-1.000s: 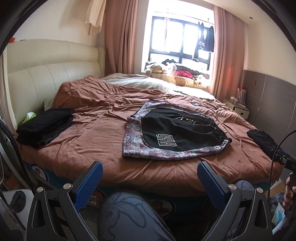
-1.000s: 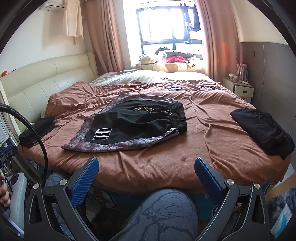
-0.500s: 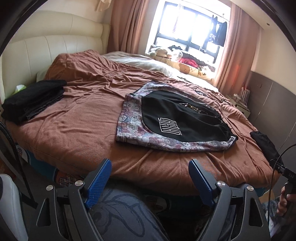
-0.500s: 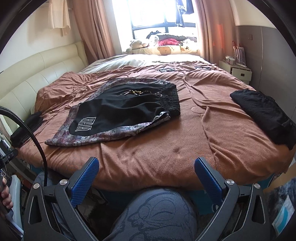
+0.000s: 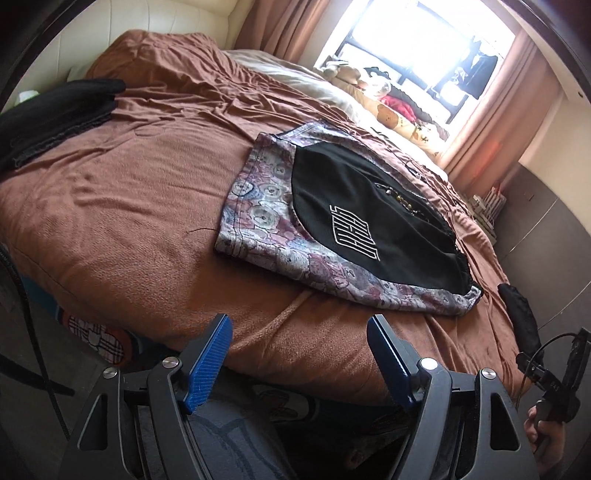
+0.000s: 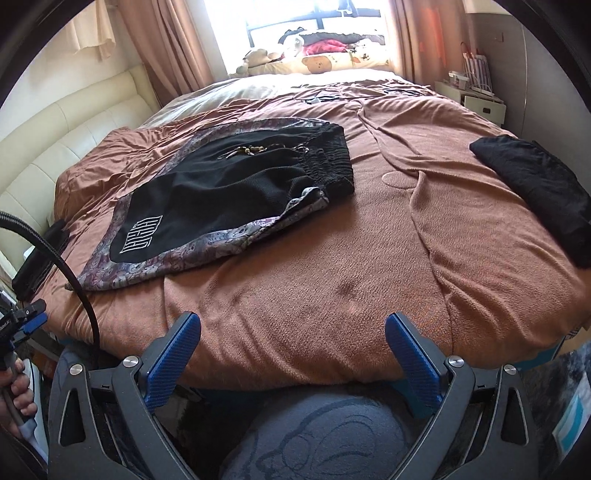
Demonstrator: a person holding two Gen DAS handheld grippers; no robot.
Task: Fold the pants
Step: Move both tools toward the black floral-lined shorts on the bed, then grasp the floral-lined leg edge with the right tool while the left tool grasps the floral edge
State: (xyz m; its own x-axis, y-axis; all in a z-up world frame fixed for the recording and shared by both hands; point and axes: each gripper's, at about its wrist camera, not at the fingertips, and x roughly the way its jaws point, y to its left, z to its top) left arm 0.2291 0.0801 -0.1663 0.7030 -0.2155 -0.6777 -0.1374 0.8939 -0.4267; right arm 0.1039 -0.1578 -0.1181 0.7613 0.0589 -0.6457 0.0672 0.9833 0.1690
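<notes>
Under black shorts (image 5: 373, 221), half-hidden patterned pants (image 5: 258, 218)

This is a bedroom in a home. A wide bed (image 6: 332, 258) with a brown cover fills the room, and a cream padded headboard (image 6: 55, 147) stands along its left side. At the far end, pink curtains (image 6: 166, 44) hang beside a bright window (image 6: 314, 18), soft toys and cushions (image 6: 314, 62) lie under it, and a small white nightstand (image 6: 476, 99) stands at the far right.
</notes>
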